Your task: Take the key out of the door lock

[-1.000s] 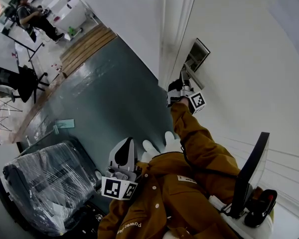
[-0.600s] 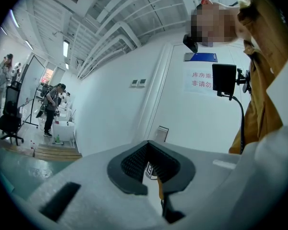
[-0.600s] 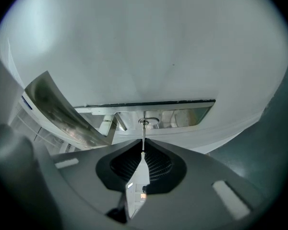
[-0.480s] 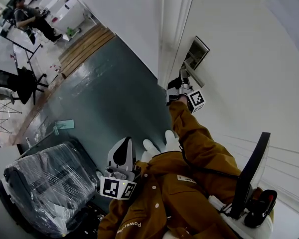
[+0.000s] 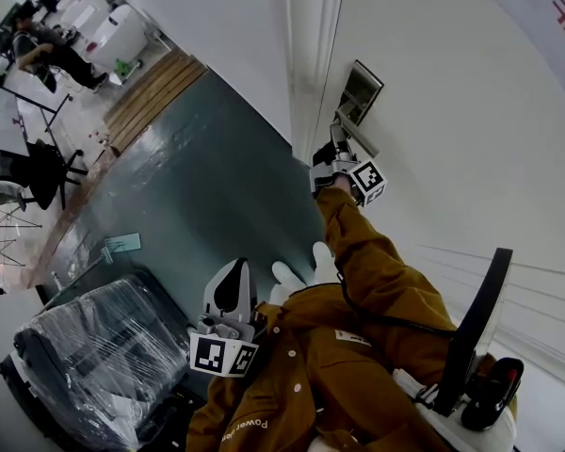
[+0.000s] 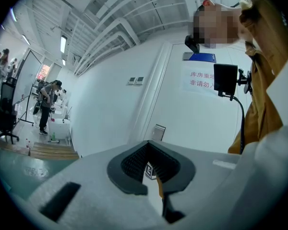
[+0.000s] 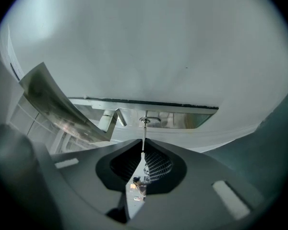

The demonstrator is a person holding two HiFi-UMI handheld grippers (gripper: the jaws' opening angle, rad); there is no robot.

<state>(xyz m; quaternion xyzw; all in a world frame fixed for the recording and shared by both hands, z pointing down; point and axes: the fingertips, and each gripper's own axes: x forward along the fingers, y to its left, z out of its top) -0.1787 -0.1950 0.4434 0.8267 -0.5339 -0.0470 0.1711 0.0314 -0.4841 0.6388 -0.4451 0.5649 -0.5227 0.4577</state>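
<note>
Two handheld grippers, listed from nearest to farthest.

1. Brown jacket, worn by the person I am steering. It has white print at the hem that starts "Power", and the rest is folded out of sight.
2. Left gripper, held low, close to the chest, and pointing out over the grey-green floor. Its jaws are pressed together at the tips with nothing between them.
3. Right gripper, at the end of the brown sleeve. The arm is stretched forward and up to the door. Its jaws are pinching the head of the key.
4. Key, thin blade upright. The blade runs from the jaws to the round lock cylinder, and its tip is at the keyhole, so it is not yet out.
5. Lock plate, polished metal, fixed on the white door. The lever handle slants off to one side of it.
6. Door sign, white with red Chinese characters in two lines. A black screen on a stalk partly covers it.
7. Far room, where a seated person is at white benches.
</note>
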